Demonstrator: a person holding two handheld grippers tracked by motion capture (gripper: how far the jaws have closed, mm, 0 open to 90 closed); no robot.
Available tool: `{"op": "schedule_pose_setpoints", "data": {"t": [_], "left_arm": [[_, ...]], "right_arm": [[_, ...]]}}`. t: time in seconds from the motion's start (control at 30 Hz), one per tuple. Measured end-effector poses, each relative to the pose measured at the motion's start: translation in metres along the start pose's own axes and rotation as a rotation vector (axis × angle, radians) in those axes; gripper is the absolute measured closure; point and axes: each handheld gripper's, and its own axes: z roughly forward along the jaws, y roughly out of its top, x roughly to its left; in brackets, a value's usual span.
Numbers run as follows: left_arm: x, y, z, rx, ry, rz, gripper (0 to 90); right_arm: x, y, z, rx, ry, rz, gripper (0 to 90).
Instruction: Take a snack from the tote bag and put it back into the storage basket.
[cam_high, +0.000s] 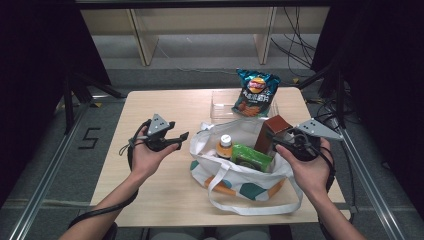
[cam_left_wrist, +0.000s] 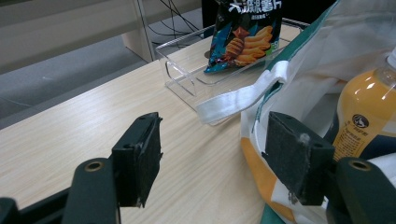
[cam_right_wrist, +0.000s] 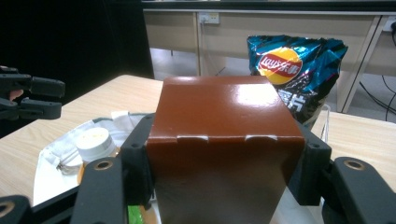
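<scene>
- Black jaws of the right tool (cam_right_wrist: 219, 154) press both sides of a brown carton (cam_right_wrist: 224, 140), gripping it near its top.
- Upright, the brown carton stands in a white tote bag (cam_high: 240, 175) on the counter (cam_high: 160, 200), long axis vertical, top flap tilted toward the far edge.
- Beside it in the bag: an orange juice bottle (cam_high: 224, 147) and a green packet (cam_high: 250, 157).
- Left tool (cam_high: 172, 140) hovers just left of the bag, jaws wide apart and empty.
- A chip bag (cam_high: 256, 92) leans in a clear tray (cam_high: 220, 107) at the far edge.
- Likely step: lifting the carton out; next, raise it straight up, clear of the bag's rim.
</scene>
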Motion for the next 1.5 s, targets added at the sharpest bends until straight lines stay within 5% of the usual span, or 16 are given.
{"op": "schedule_pose_setpoints", "data": {"t": [1.5], "left_arm": [[0.0,0.002,-0.001,-0.005,0.003,0.006,35.3]], "right_arm": [[-0.007,0.045,-0.004,-0.102,-0.024,0.033,39.7]]}}
